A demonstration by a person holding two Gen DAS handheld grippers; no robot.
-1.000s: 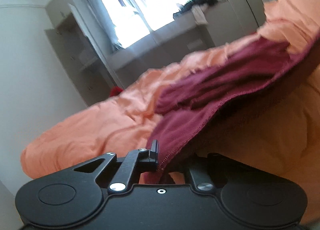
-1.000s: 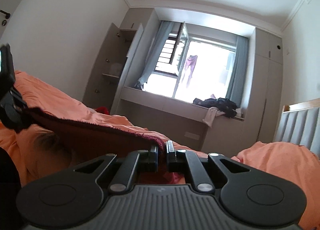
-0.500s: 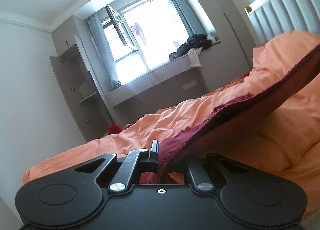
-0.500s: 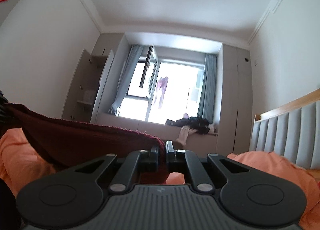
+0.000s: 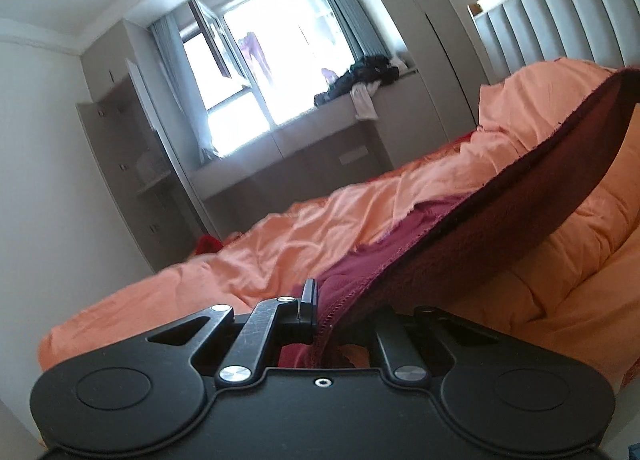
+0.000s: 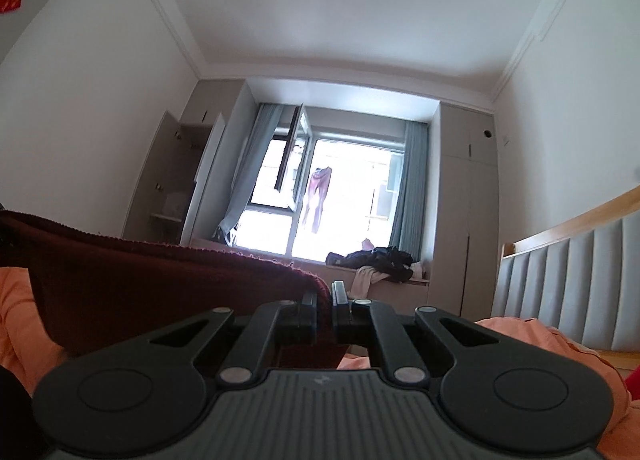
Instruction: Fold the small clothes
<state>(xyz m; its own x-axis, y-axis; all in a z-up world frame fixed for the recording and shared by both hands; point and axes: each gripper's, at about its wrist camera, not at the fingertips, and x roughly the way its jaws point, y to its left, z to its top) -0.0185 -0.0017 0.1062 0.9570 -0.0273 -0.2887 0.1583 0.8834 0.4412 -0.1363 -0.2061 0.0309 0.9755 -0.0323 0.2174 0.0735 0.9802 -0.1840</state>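
A dark red garment (image 5: 500,227) is stretched in the air above the orange bedcover (image 5: 280,244). My left gripper (image 5: 322,306) is shut on one edge of it; the cloth runs up and to the right from the jaws and hides the right finger. In the right wrist view my right gripper (image 6: 332,300) is shut on another edge of the same dark red garment (image 6: 140,284), which spreads off to the left above the orange bedcover (image 6: 532,340). Part of the cloth still lies on the bed below the lifted fold.
A grey padded headboard (image 6: 568,280) stands on the right. Across the room a window bench (image 5: 320,123) carries a heap of dark clothes (image 6: 380,260) under the window. An open wardrobe (image 5: 132,163) stands against the left wall. A small red item (image 5: 208,244) lies by the bed's far edge.
Both grippers have risen and tilted upward with the dark red garment, which is now pulled taut off the bed. Most of that happened before the last half second.
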